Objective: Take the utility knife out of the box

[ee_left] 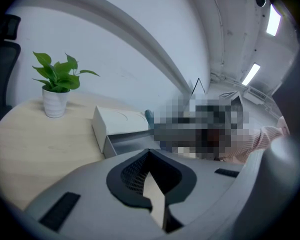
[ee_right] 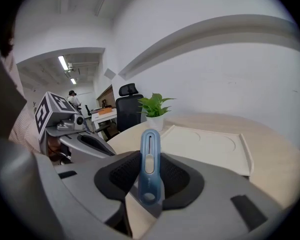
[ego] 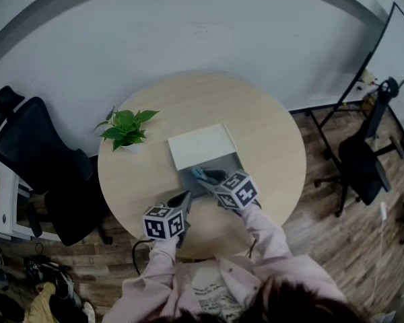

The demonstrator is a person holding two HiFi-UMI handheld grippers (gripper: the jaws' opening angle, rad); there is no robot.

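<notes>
A blue utility knife (ee_right: 150, 164) stands upright between the pads of my right gripper (ee_right: 150, 156), which is shut on it. In the head view this gripper (ego: 206, 179) holds the knife (ego: 198, 174) just above the grey tray (ego: 219, 164) that is slid out of the white box (ego: 202, 145) toward me. My left gripper (ego: 183, 198) sits to the left of the tray, near the table's front. Its fingertips meet with nothing between them (ee_left: 150, 156). The box (ee_left: 119, 124) lies ahead of it, slightly to the left.
A potted green plant (ego: 126, 128) stands on the round wooden table (ego: 269, 133) left of the box. A black office chair (ego: 37, 157) is off the table's left side; another black chair (ego: 362, 161) and a stand are at the right.
</notes>
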